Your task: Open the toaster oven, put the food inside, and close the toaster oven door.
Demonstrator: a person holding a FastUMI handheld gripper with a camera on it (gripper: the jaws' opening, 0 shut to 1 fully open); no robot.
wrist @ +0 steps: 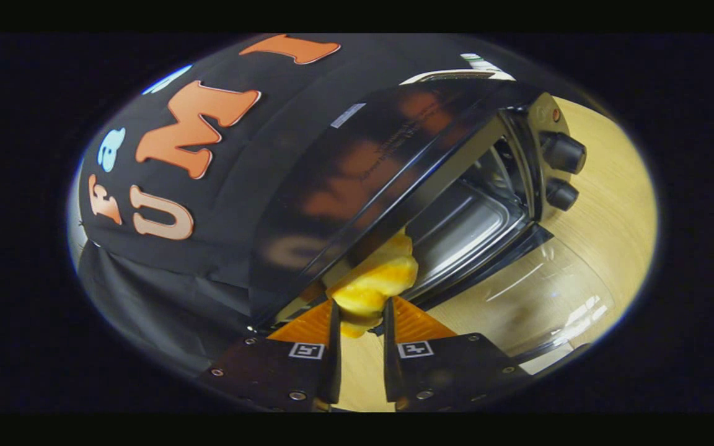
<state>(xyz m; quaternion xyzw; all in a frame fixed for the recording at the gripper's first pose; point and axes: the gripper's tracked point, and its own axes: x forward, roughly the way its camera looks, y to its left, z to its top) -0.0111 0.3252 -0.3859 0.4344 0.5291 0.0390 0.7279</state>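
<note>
Both fingers of the gripper (360,316) clamp the yellow food (372,285) — held at the mouth of the toaster oven (394,179), above its lowered glass door (543,297).

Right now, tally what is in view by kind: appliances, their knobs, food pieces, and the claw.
Toaster oven, glass door open: 1
Knobs on its control panel: 2
Yellow food piece, pinched between both claw fingers at the oven mouth: 1
Claw: 1
Total: 5
</note>
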